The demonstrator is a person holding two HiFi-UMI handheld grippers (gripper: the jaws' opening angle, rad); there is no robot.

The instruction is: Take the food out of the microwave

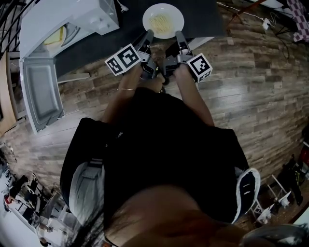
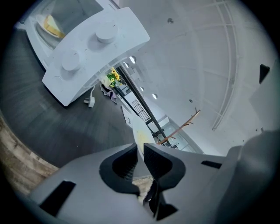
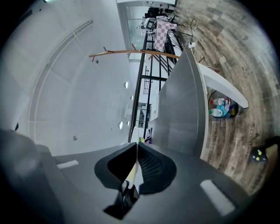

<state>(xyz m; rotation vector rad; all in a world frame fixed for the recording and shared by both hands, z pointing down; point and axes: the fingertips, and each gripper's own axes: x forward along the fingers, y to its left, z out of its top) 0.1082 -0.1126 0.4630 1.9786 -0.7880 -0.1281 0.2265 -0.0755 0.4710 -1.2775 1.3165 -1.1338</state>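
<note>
White plate (image 1: 163, 20) of yellow food sits top centre. The left hand-held gripper (image 1: 148, 34) pinches its left rim, jaws narrow; the right hand-held gripper (image 1: 179, 34), almost closed, pinches the right.

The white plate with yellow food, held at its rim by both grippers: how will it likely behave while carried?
The plate looks stiff and glazed, so its thin rim may slip in the grip. The left gripper and right gripper pinch only its near edge, so it could tip away. The food lies loose and might slide.
</note>
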